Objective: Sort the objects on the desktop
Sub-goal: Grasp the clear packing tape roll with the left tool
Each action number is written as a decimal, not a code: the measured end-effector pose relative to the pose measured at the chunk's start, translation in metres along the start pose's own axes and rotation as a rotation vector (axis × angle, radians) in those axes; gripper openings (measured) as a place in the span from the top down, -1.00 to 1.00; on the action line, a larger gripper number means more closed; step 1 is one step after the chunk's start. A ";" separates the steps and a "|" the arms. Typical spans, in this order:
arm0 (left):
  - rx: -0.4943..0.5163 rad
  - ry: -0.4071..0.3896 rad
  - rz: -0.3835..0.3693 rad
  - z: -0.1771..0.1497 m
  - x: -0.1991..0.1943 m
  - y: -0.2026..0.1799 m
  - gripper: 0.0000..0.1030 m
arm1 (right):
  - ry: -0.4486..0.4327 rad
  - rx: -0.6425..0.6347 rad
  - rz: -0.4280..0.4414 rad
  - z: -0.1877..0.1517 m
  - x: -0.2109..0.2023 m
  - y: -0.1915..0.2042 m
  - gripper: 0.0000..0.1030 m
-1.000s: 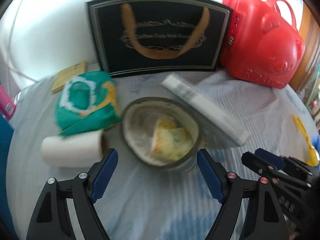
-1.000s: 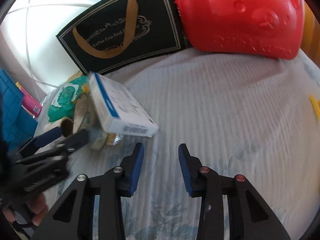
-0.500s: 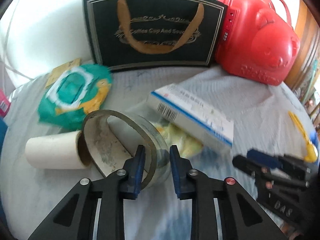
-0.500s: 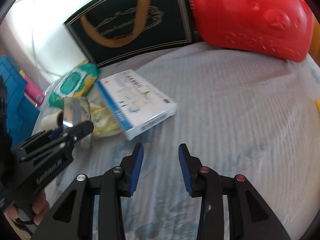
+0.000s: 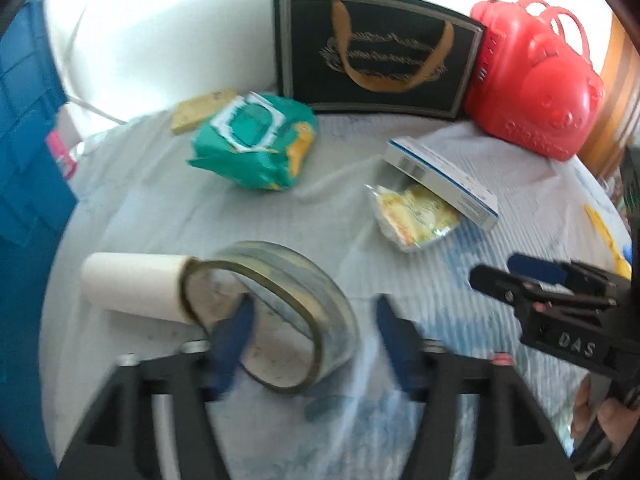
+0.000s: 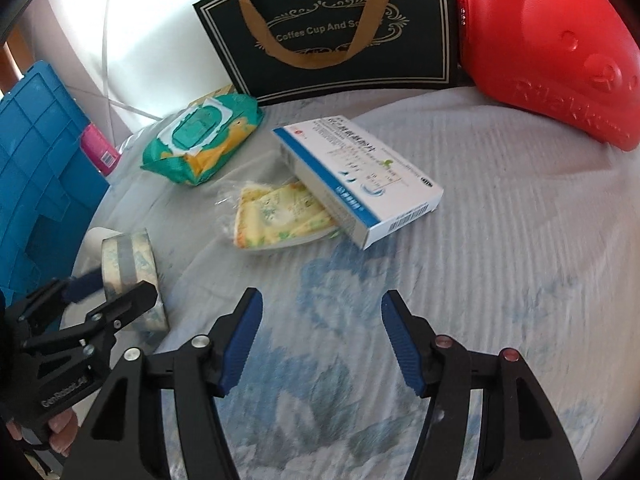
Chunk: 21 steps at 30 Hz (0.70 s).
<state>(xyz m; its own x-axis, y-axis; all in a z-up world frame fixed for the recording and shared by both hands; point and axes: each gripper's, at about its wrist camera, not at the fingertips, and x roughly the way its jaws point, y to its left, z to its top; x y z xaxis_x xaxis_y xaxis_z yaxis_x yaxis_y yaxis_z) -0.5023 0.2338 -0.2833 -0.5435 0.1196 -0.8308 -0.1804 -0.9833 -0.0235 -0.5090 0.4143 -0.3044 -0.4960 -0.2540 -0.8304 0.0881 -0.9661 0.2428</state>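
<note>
My left gripper is open, its jaws on either side of the wall of a clear tape roll that stands on edge on the cloth; the left finger sits inside the ring. The roll also shows in the right wrist view, next to a white paper tube. A white and blue box lies on a yellow snack packet mid-table. A green wipes pack lies behind. My right gripper is open and empty above the cloth.
A black gift bag and a red plastic case stand at the back. A blue crate is at the left edge with a pink item beside it. A yellow object lies at the right.
My left gripper, shut on the tape roll's wall half a second ago, has opened and the roll now stands left beside the paper tube. My right gripper has opened wider.
</note>
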 end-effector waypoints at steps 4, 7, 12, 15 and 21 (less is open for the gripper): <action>-0.060 0.035 0.016 0.006 0.019 0.007 -0.38 | 0.008 0.004 0.001 -0.006 -0.001 0.002 -0.19; -0.098 0.098 0.036 0.005 0.043 0.010 -0.38 | 0.018 0.009 0.000 -0.009 -0.001 -0.001 -0.19; -0.036 0.048 0.074 -0.002 0.043 0.002 0.29 | 0.028 0.012 -0.006 -0.011 0.002 -0.005 -0.20; -0.031 0.055 0.034 -0.009 0.035 0.001 0.57 | 0.038 0.000 -0.002 -0.012 0.004 0.000 -0.20; -0.030 0.070 0.028 -0.029 0.024 0.004 0.63 | 0.043 -0.020 -0.008 -0.023 0.000 0.012 -0.19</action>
<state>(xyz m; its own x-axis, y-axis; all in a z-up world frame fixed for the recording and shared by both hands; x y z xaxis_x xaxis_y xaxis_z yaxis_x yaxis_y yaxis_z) -0.4923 0.2291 -0.3195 -0.4894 0.0832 -0.8681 -0.1407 -0.9899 -0.0155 -0.4887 0.4020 -0.3131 -0.4589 -0.2476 -0.8533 0.1016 -0.9687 0.2264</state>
